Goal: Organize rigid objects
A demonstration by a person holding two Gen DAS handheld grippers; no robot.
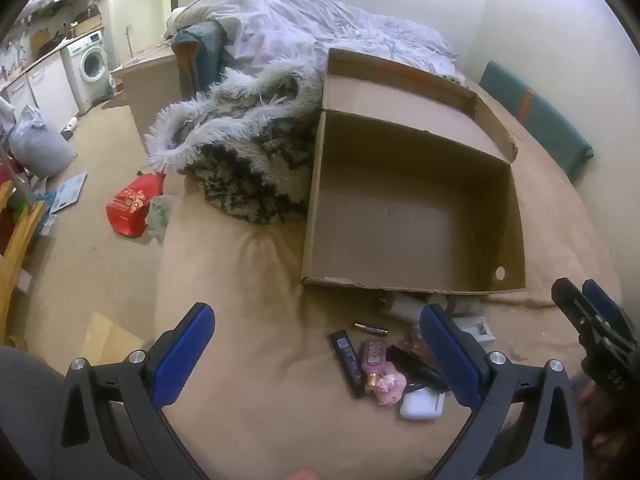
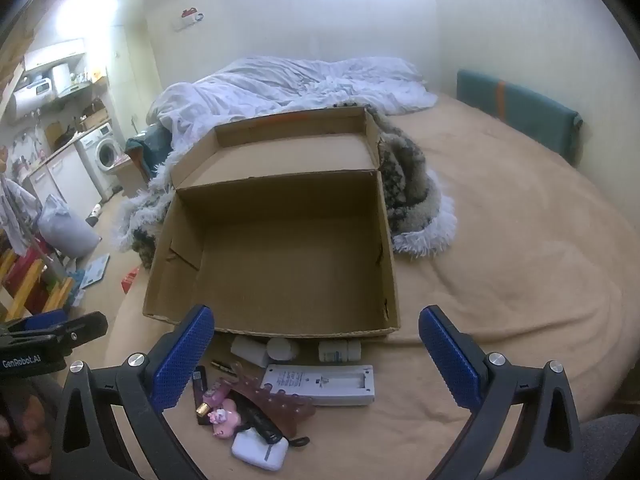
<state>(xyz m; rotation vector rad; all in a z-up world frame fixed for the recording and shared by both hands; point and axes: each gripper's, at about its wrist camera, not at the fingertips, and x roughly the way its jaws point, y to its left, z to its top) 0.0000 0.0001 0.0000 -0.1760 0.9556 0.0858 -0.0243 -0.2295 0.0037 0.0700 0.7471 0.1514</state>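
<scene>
Both sets of jaws stood spread wide with nothing between them. The left gripper [image 1: 316,344] hung over the bed [image 1: 248,400], and in its own view the small clutter lay low and right of centre, crowding its right finger. The nearest piece there was the white earbud case [image 1: 422,404], just inside that finger, with the pink figure [image 1: 386,386] touching it on the left and the dark flat stick [image 1: 348,362] beyond, its long axis running up the frame and leaning a little left.

The right gripper [image 2: 316,344] saw the same heap the other way round: pushed to the lower left of its frame, under and beside its left finger. The white remote [image 2: 320,384] lay closest to the middle of its gap, long axis across the frame. Above it, tight against the front wall of the cardboard box [image 2: 280,332], sat the white bottles [image 2: 340,350], lying on their sides.

The box itself was open and bare inside, straight ahead of both grippers, in the upper middle of each view. So the pile lay between the two, short of the box. My read: the right gripper was better lined up for the remote, the left for the earbud case, and either lift would carry forward over the near wall.
</scene>
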